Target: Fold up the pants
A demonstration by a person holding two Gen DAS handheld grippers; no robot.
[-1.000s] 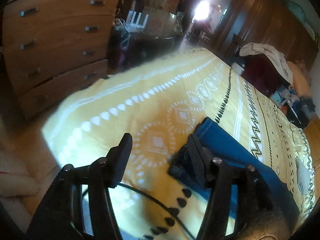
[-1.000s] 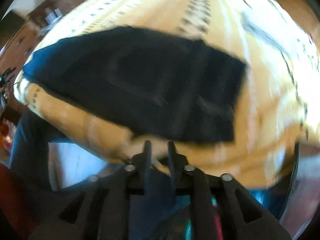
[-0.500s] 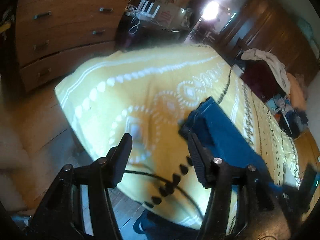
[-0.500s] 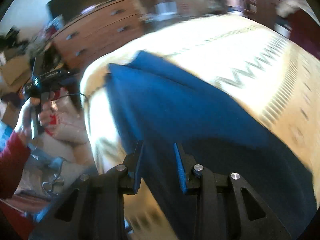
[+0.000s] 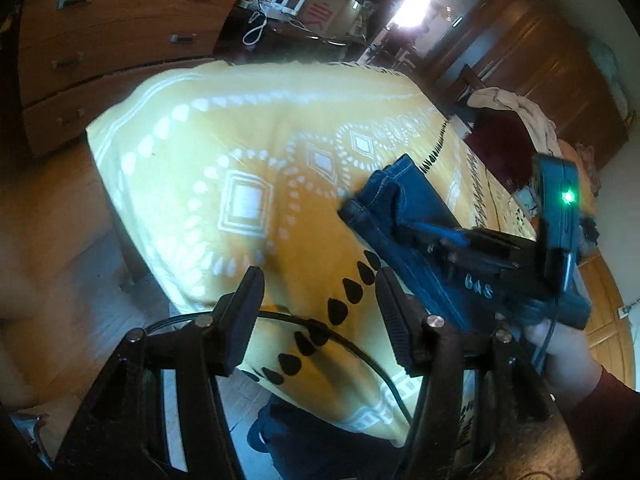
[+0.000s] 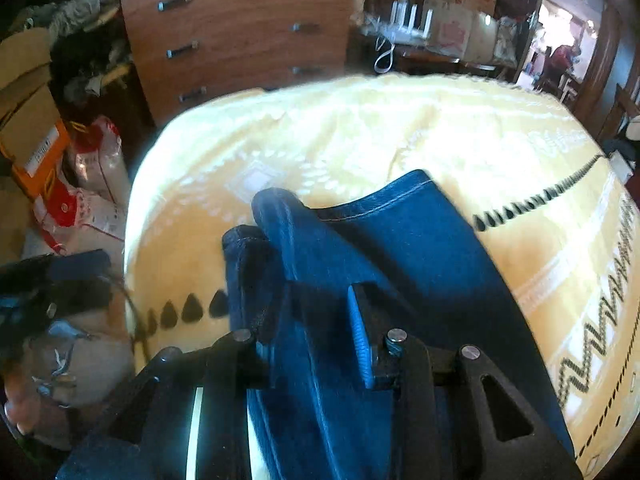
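Note:
Blue denim pants lie on the yellow patterned bedspread, their hemmed end near the bed's corner. My right gripper is closing its jaws on a raised fold of the denim, and the cloth is pinched between the pads. The left wrist view shows this right gripper from the side, lying low on the pants with a hand behind it. My left gripper hangs open over the bed's near edge, with nothing between its fingers, left of the pants.
A wooden chest of drawers stands beyond the bed's corner. Boxes and bags crowd the floor to the left. A black cable crosses the bed's edge. Clothes pile up at the far right.
My right gripper swung across the bed to the pants' end and shut on a fold of denim. My left gripper drew back and down, away from the pants.

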